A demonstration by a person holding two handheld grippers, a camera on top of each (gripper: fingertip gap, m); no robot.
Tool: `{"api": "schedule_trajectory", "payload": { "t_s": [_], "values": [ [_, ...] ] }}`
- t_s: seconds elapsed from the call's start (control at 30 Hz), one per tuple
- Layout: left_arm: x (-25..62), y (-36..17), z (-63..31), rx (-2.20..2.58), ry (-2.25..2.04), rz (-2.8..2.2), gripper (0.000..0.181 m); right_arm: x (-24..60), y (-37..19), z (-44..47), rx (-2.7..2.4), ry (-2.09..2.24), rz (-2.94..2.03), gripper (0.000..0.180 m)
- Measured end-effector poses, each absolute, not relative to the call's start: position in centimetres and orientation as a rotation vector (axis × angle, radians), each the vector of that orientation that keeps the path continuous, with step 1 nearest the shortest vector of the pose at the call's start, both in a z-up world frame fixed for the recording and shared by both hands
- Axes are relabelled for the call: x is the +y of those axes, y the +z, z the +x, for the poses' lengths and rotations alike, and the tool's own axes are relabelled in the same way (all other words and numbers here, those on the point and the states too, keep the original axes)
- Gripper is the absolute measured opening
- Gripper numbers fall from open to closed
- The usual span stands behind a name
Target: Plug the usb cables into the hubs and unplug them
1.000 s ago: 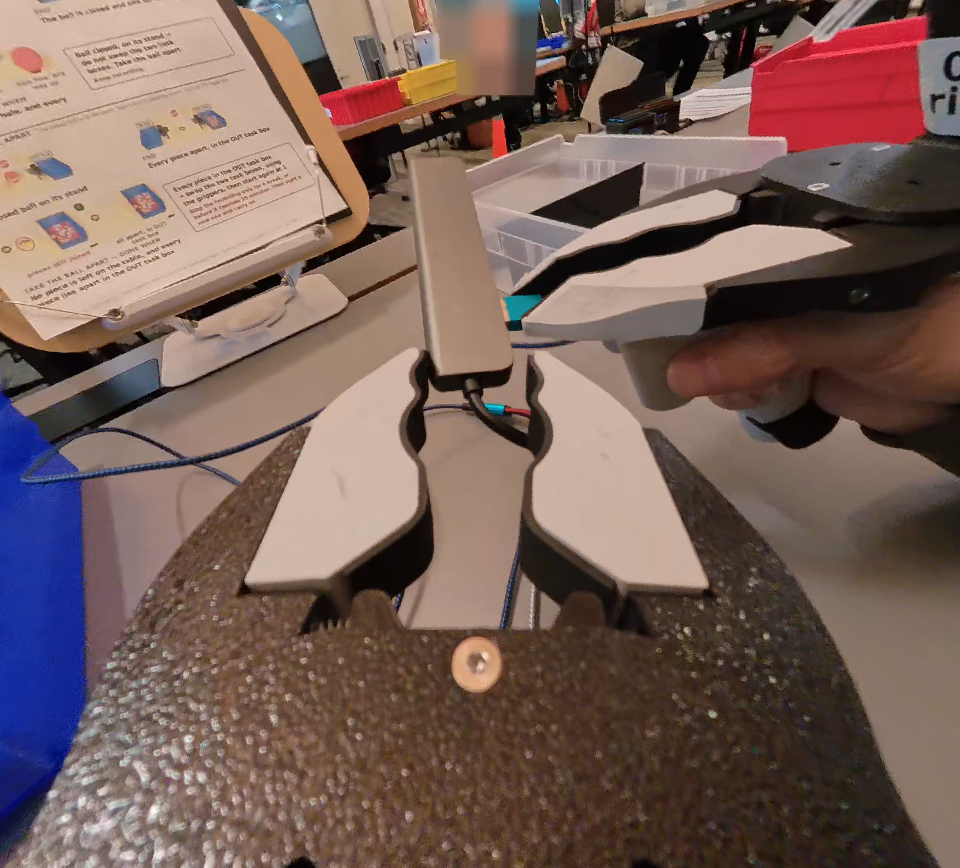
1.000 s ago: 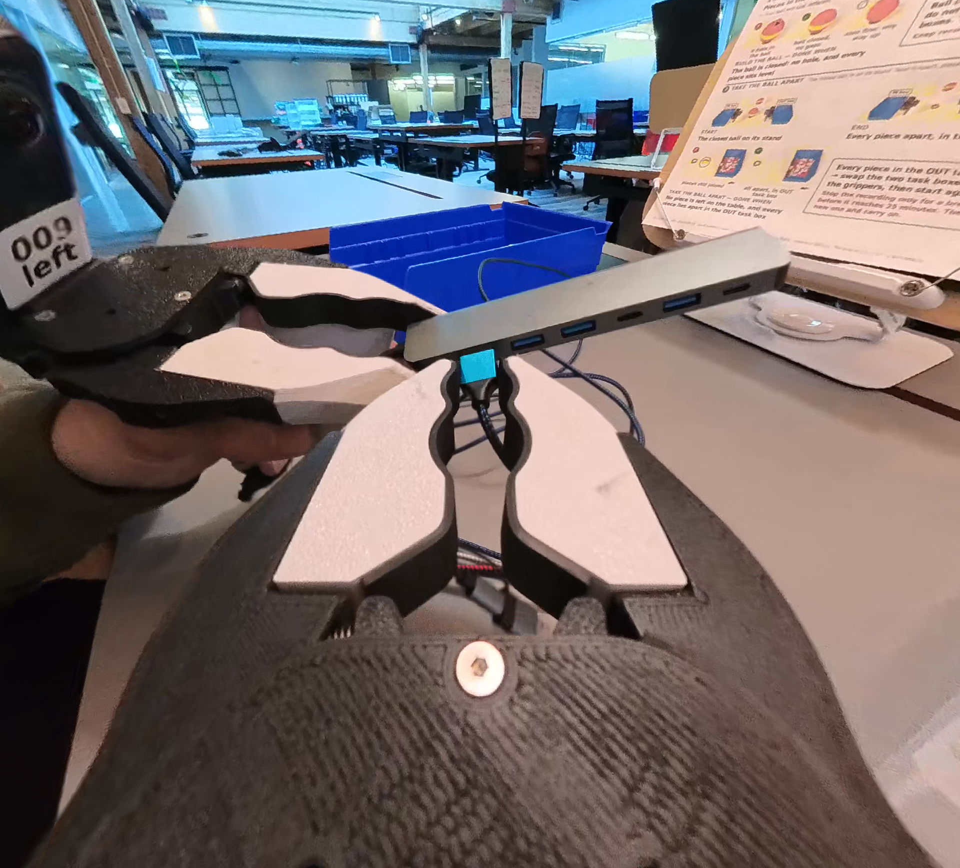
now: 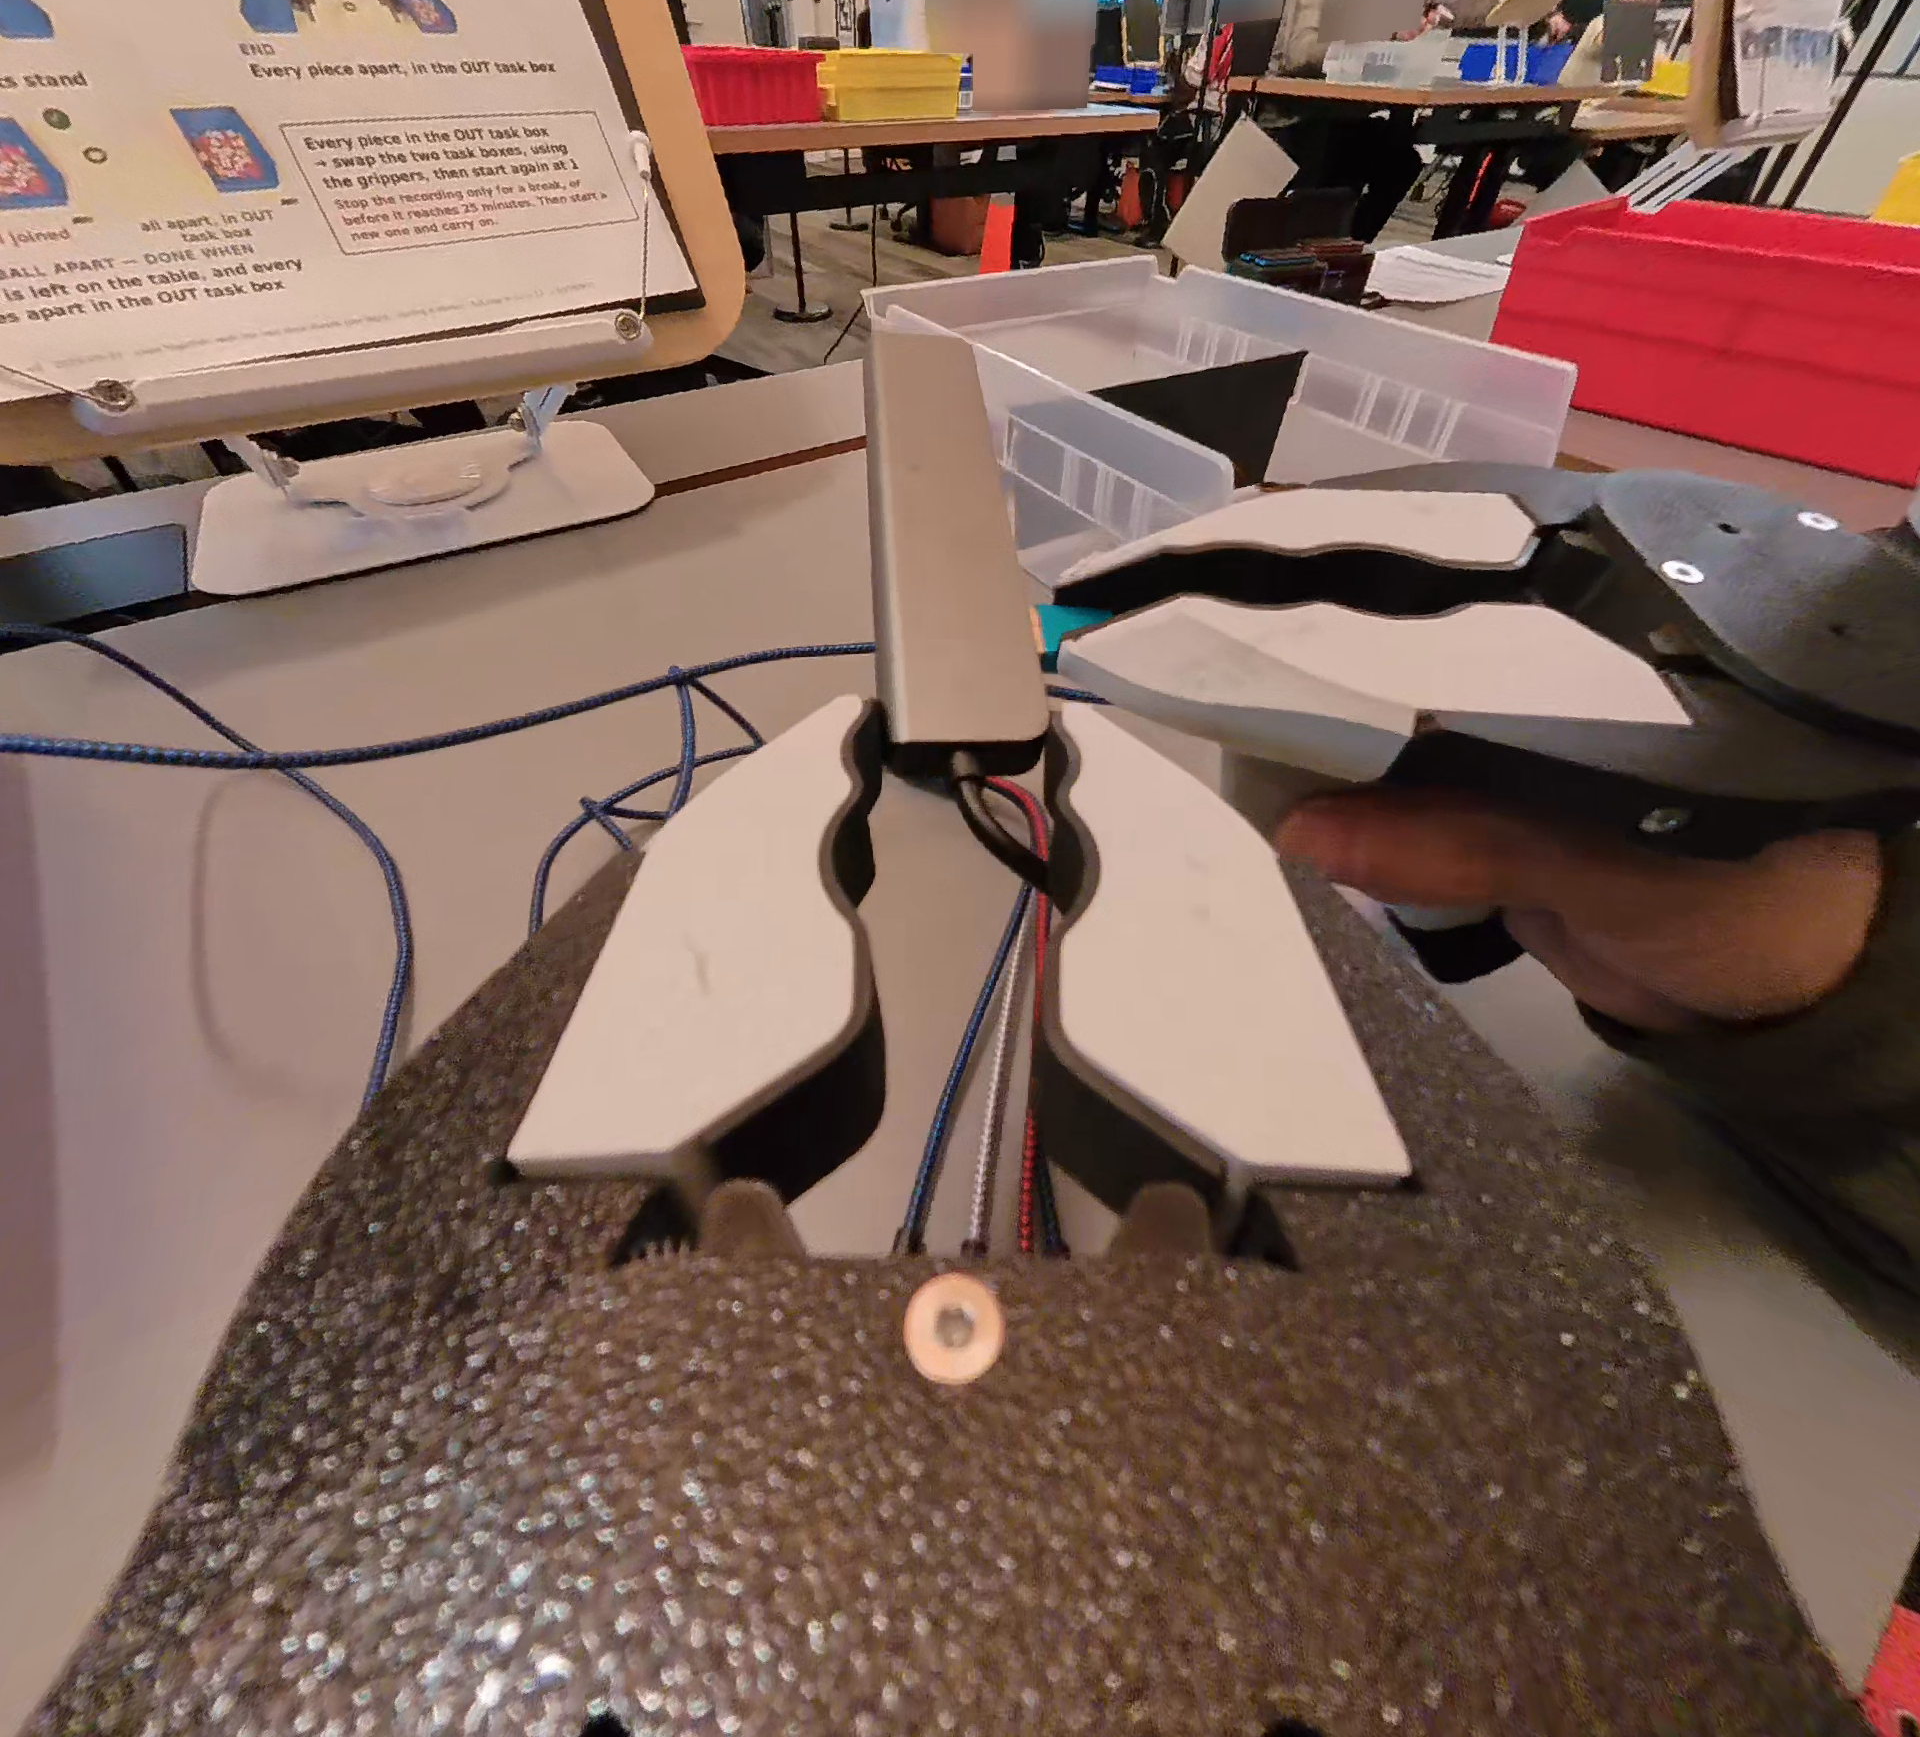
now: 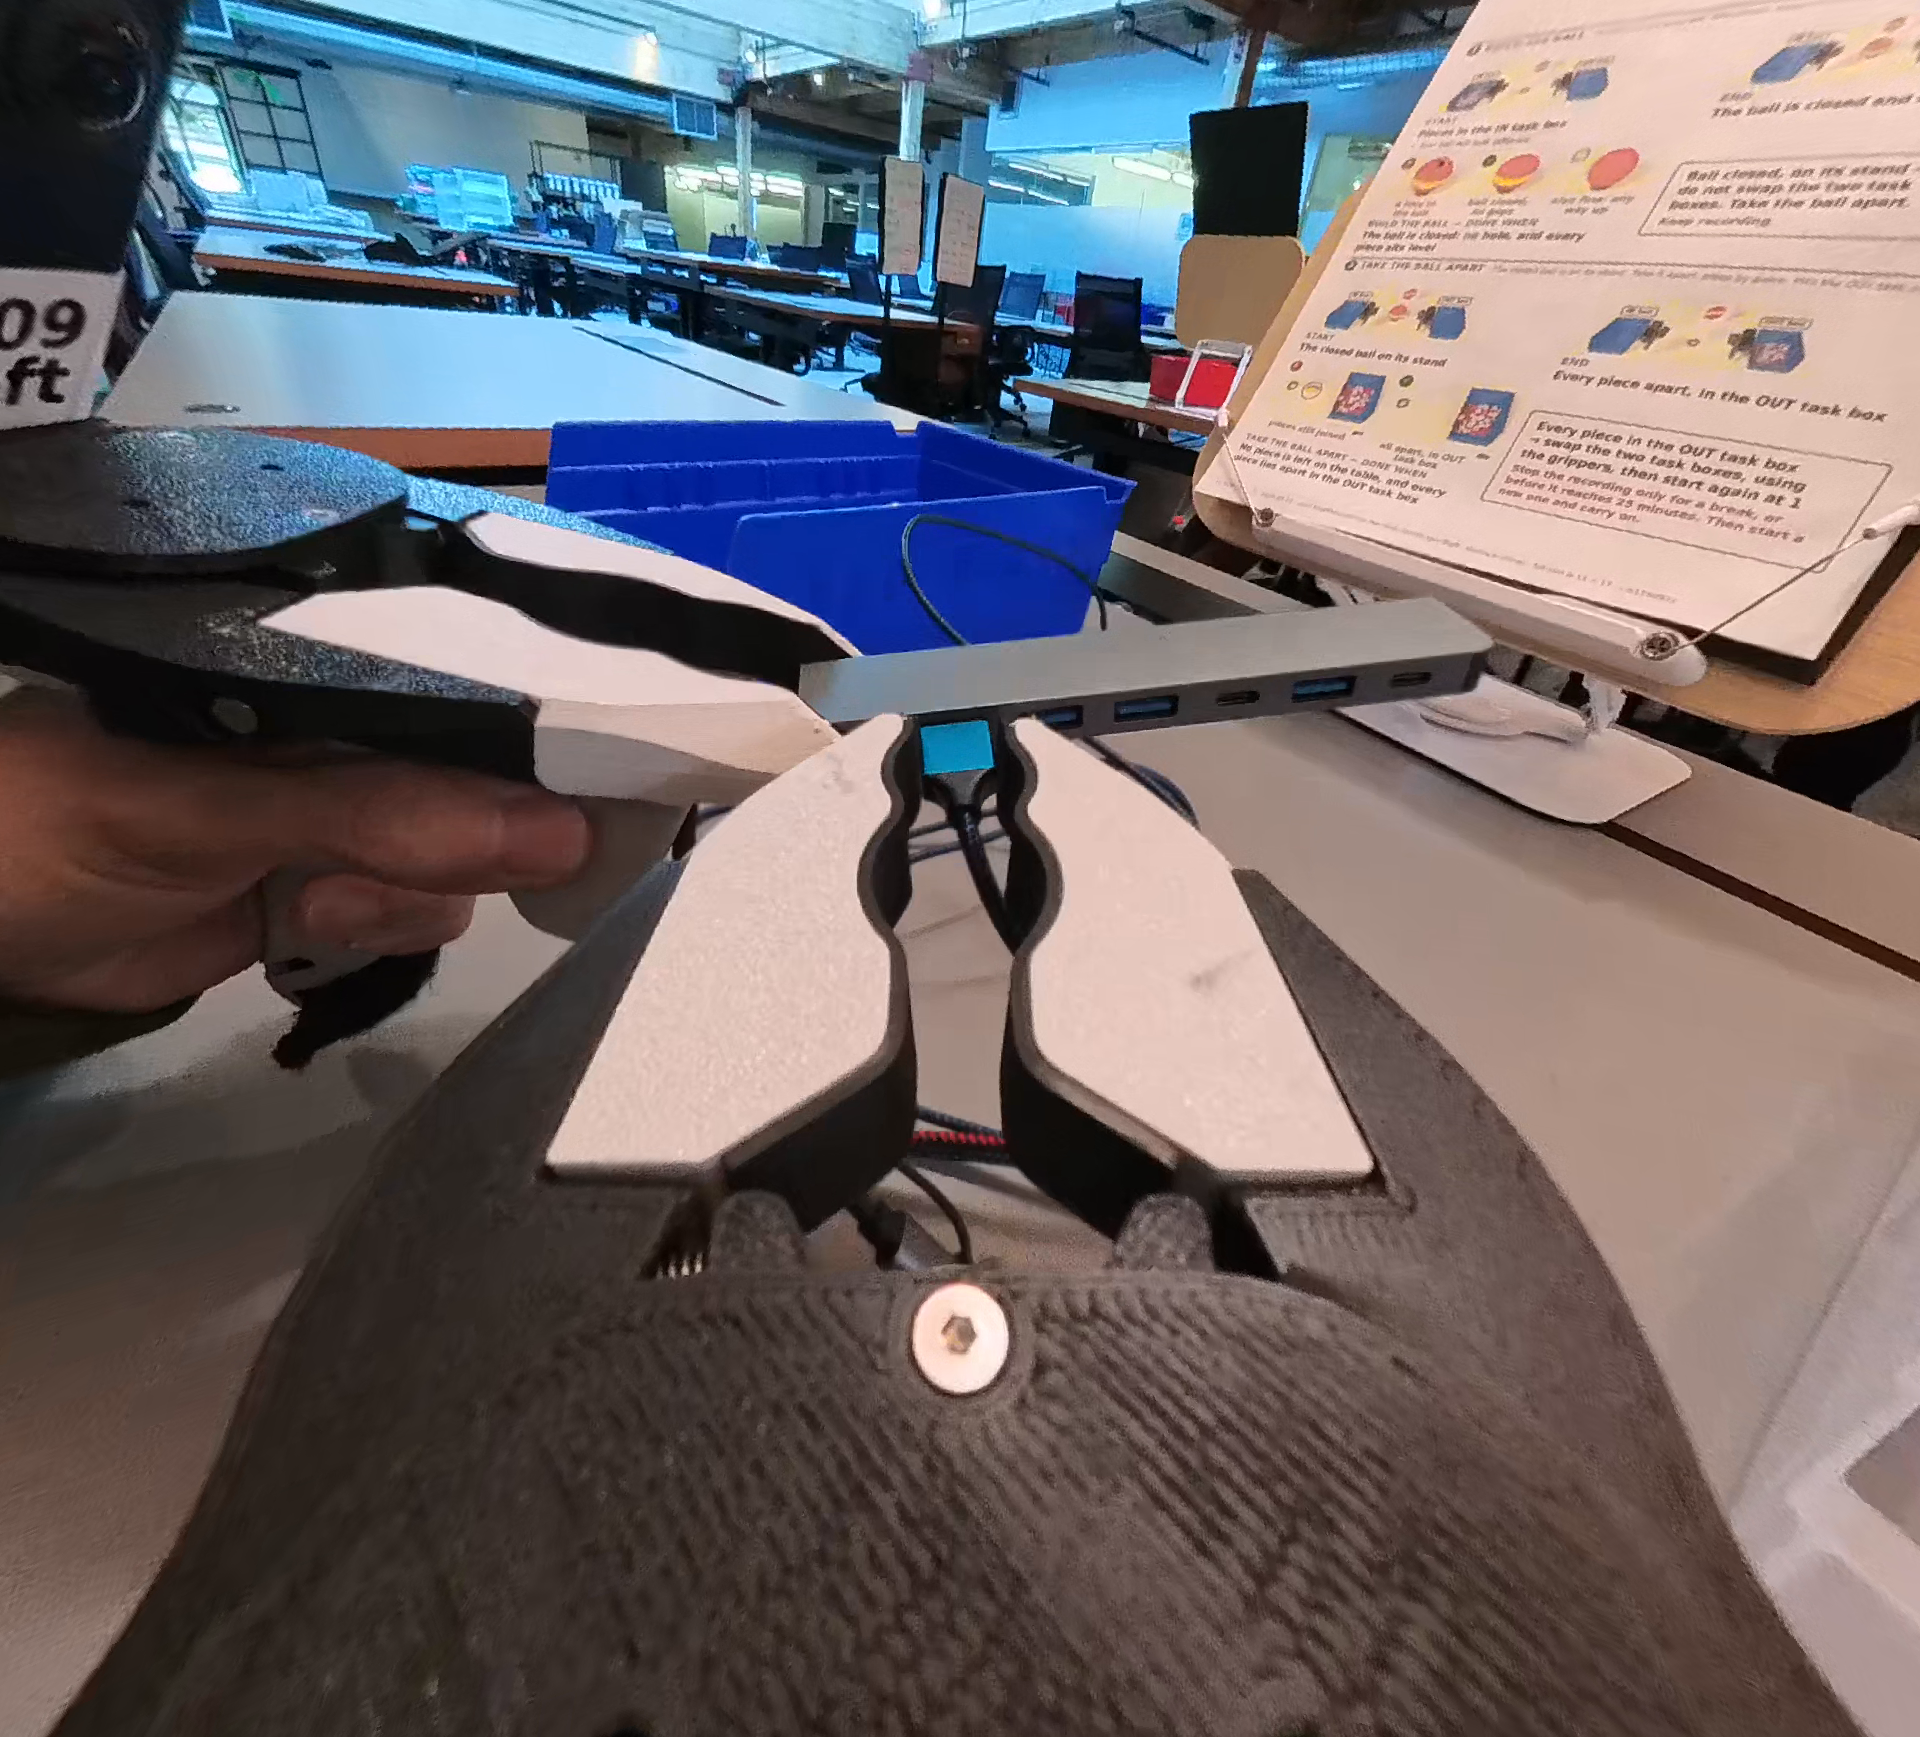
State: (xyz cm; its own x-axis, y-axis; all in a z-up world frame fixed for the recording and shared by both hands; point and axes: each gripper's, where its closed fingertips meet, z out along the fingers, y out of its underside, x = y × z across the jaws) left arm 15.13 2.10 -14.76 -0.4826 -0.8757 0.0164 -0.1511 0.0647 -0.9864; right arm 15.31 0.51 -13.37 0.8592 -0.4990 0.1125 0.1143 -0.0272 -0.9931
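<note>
Fingers of the left gripper (image 3: 961, 742) clamp the grey hub's (image 3: 935, 544) cable end, bracing it aloft, while the right gripper (image 4: 956, 747) pinches the teal plug (image 4: 956, 745) at a side port, seating or pulling it.

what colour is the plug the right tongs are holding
Bright teal plug, pinched at the hub's edge; clearest in the right wrist view.

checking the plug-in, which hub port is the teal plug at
The teal plug, pinched in the right tool, sits at the port nearest the left tool, at that end of the hub. The other ports are empty.
</note>
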Motion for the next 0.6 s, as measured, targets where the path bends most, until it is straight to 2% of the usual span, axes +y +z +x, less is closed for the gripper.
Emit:
{"api": "schedule_trajectory", "payload": {
  "t_s": [0.3, 0.43, 0.6],
  "values": [
    [2.8, -14.0, 15.2, 1.711, -1.424, -0.991, 0.028, 0.8, -12.9, 15.1, 0.246, -0.645, -1.587, 0.012],
    [2.4, -13.7, 14.9, 1.704, -1.467, -0.981, 0.028, 0.5, -12.3, 14.8, 0.252, -0.561, -1.503, 0.012],
    [2.4, -13.2, 14.6, 1.698, -1.484, -0.985, 0.028, 0.4, -11.7, 14.8, 0.232, -0.632, -1.489, 0.017]
  ]
}}
